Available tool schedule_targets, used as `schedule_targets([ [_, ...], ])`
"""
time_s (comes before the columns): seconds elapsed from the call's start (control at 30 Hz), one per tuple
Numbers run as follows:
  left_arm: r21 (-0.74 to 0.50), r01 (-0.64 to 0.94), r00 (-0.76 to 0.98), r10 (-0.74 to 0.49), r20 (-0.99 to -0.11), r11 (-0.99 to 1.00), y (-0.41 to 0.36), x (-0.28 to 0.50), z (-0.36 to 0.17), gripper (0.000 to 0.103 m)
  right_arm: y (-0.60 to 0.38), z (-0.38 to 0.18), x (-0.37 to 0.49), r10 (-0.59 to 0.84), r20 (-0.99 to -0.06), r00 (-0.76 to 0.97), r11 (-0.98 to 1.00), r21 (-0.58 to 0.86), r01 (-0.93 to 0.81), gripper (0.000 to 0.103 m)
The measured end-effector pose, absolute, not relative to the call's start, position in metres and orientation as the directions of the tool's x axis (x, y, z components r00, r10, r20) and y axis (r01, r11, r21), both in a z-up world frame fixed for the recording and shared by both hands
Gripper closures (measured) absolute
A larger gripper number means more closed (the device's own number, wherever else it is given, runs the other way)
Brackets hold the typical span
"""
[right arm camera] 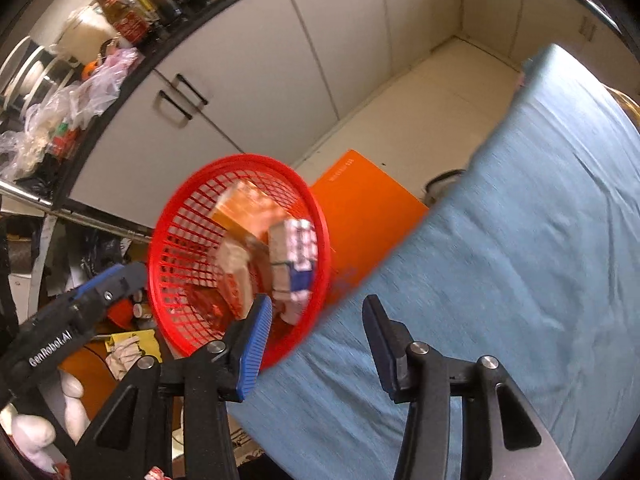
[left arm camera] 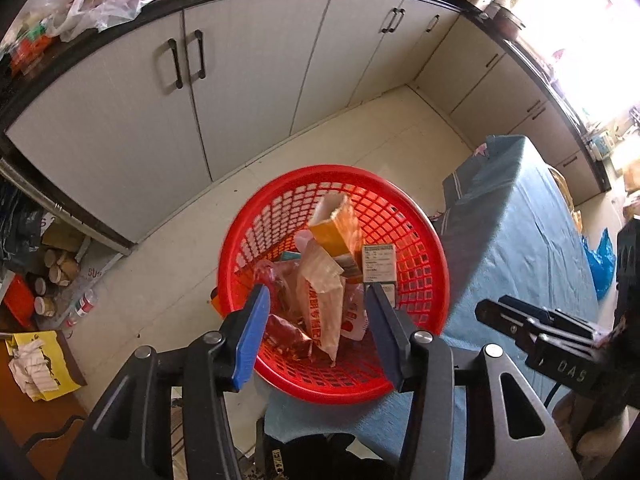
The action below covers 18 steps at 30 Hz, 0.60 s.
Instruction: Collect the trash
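At the worktop (right arm camera: 520, 240) edge, red basket (left arm camera: 424, 240) holds wrappers and cartons (left arm camera: 336, 232); we judge collecting nearly done. Our left gripper (left arm camera: 318, 332) and right gripper (right arm camera: 318, 340) jaws both apart, empty.

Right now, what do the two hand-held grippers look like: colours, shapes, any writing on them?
Both look alike: black angular frames with triangular cut-outs and silver round bolts, and flat blue ribbed pads on the fingers. The left hand-held gripper carries white "GenRobot.AI" lettering on its body, seen from the right wrist view. The right hand-held gripper shows white letters "DAS" from the left wrist view.
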<state>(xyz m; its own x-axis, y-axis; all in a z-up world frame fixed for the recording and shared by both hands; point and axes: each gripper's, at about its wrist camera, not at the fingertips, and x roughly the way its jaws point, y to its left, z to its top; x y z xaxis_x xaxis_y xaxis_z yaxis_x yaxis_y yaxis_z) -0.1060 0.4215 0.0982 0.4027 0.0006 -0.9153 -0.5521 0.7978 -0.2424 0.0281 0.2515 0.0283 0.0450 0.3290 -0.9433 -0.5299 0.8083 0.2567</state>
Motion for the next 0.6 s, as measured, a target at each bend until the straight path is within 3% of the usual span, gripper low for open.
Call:
schedule_targets([
  [0.6, -0.202, -0.505, 0.487, 0.083, -0.87, 0.839, 0.337, -0.135, 0.145, 0.052, 0.173, 0.068, -0.025, 0.375, -0.917, 0.136, 0.8, 0.246, -0.547, 0.051],
])
